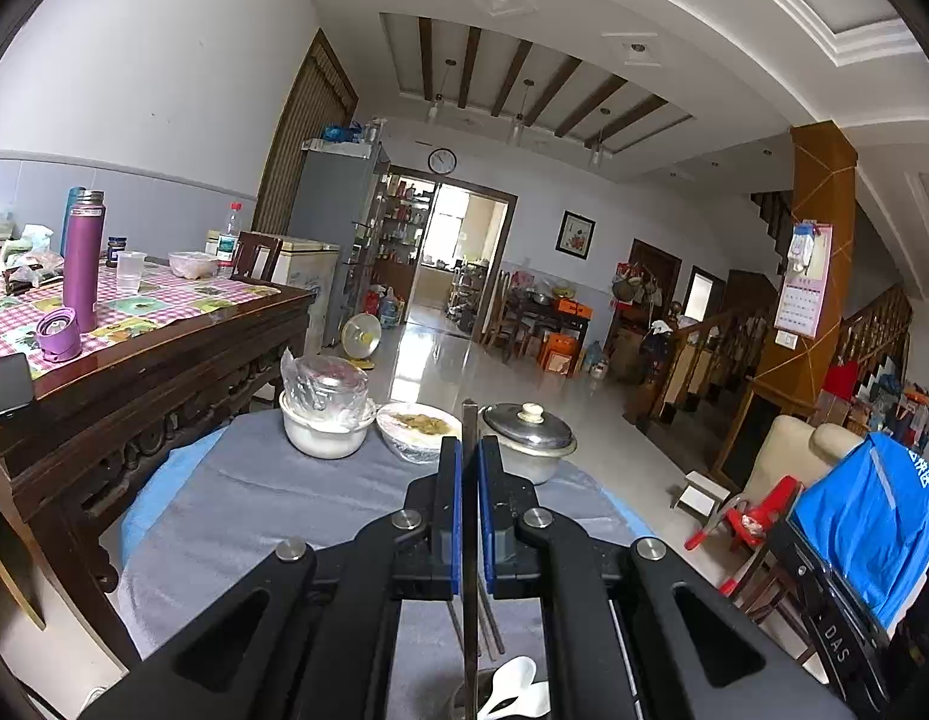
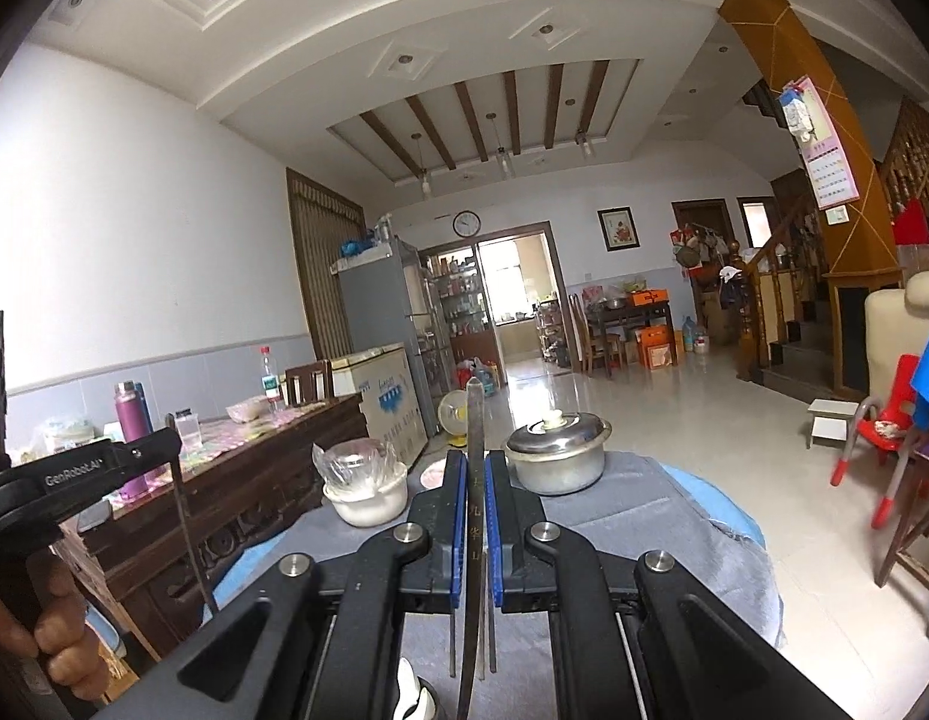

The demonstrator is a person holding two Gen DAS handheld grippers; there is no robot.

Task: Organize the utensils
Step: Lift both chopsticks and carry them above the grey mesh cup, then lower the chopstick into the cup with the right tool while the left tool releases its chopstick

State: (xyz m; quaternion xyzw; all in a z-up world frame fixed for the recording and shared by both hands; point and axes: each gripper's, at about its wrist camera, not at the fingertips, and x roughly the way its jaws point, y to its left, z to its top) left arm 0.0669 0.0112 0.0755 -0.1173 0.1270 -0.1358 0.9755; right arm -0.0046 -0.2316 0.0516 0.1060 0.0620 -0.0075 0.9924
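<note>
My left gripper (image 1: 469,450) is shut on a thin dark chopstick (image 1: 470,540) that stands upright between its blue pads; it also shows in the right wrist view (image 2: 164,450) with its chopstick (image 2: 191,534). My right gripper (image 2: 477,462) is shut on a flat metal utensil with engraved characters (image 2: 475,480), held upright. Below the left gripper lie more chopsticks (image 1: 491,630) and white spoons (image 1: 515,687) over a round holder, mostly hidden. All are above a round table under a grey cloth (image 1: 254,510).
On the cloth stand a white bowl with a plastic-wrapped container (image 1: 325,414), a covered dish of food (image 1: 417,429) and a lidded metal pot (image 1: 529,438). A carved wooden table (image 1: 146,360) with a purple flask (image 1: 83,258) is at left. Red chair (image 1: 758,516) at right.
</note>
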